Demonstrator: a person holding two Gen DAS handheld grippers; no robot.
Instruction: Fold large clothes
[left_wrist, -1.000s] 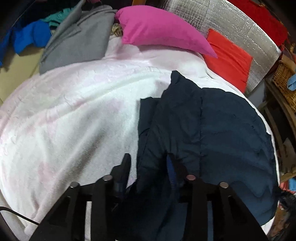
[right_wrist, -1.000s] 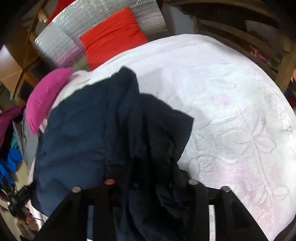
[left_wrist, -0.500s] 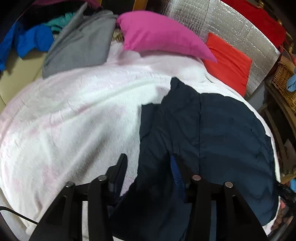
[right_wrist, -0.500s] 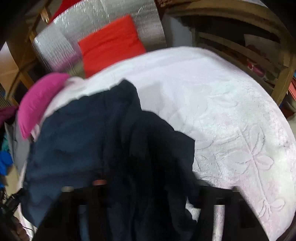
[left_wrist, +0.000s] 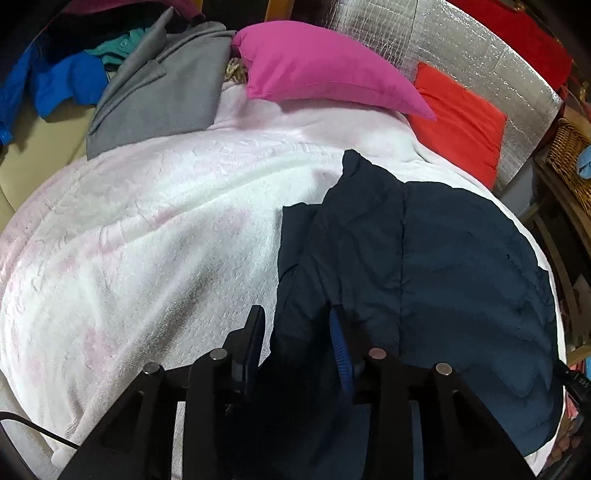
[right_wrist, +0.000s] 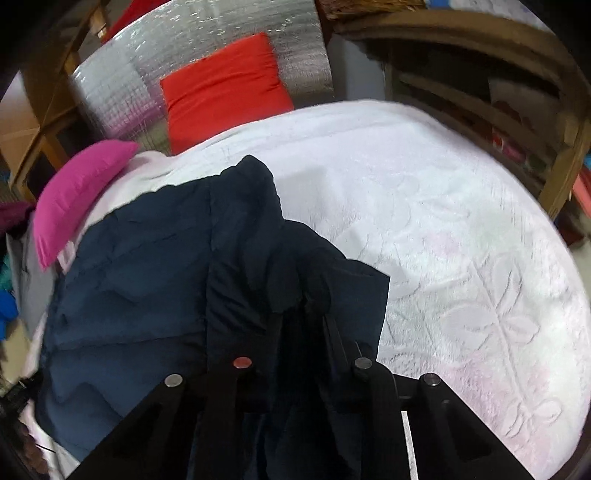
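A dark navy quilted jacket (left_wrist: 461, 277) lies spread on a white blanket (left_wrist: 166, 240), with its near edge bunched up toward both grippers. My left gripper (left_wrist: 297, 325) is over the jacket's left near edge. A thick fold sits between its jaws against the blue pad, and the left finger (left_wrist: 255, 332) stands at the fold's edge. In the right wrist view the jacket (right_wrist: 140, 277) fills the left half. My right gripper (right_wrist: 304, 325) has its jaws closing on a gathered fold that hides the fingertips.
A pink pillow (left_wrist: 325, 70) and a red cushion (left_wrist: 461, 118) lie at the far end against a silver foil panel (left_wrist: 461, 44). A grey garment (left_wrist: 159, 92) and blue clothes (left_wrist: 62, 85) sit far left. A wooden frame (right_wrist: 517, 74) borders the blanket (right_wrist: 461, 240) on the right.
The right jaws have drawn much closer together on the jacket fold. The left jaws have narrowed a little around their fold. The jacket's spread part has stayed put.
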